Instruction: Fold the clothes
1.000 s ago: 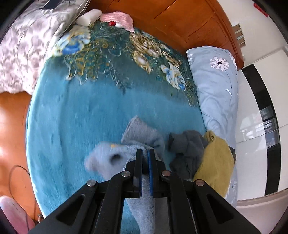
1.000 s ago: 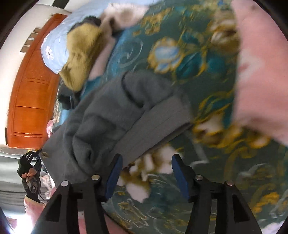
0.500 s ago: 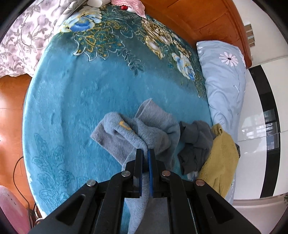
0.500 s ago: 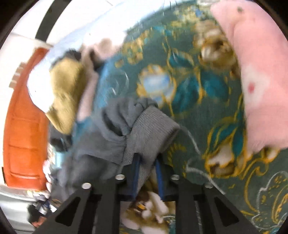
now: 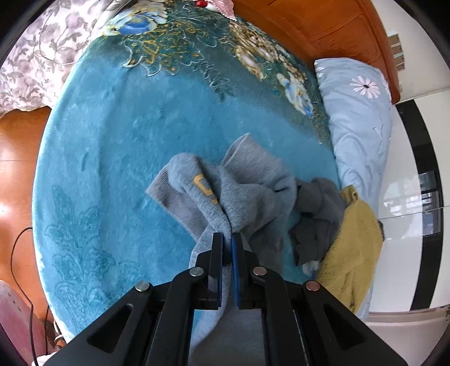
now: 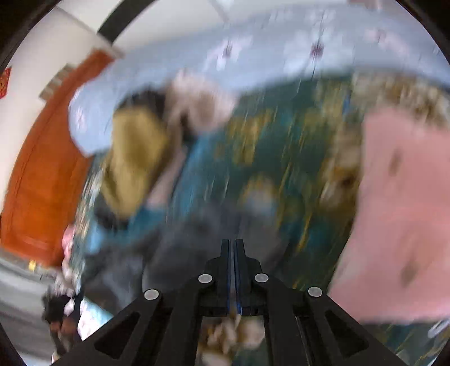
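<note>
Broadly, the left wrist view is filled by a bed under a teal blanket [image 5: 112, 174], whose plain plush is left open to the left and far side of the clothes, while gold and blue flowers are printed along its far edge by the wooden headboard [image 5: 323, 25]. At the right edge a pale blue pillow [image 5: 362, 124] is laid; at the far left a floral quilt [image 5: 33, 64] is seen, with wood floor beyond the bed's left edge. A grey sweater [image 5: 247, 194] with a yellow mark is bunched in the near middle, a fold of it pinched between the pressed-together jaws of the left gripper [image 5: 227, 238]. Just to its right a darker grey garment [image 5: 317, 216] and a mustard garment [image 5: 351, 247] are piled, touching.

The right wrist view is heavily blurred. Only there is a large pink cloth [image 6: 399, 214] shown at the right. The jaws of the right gripper [image 6: 231, 243] are closed, dark grey fabric [image 6: 180, 253] lying at their tips; whether it is gripped cannot be told.
</note>
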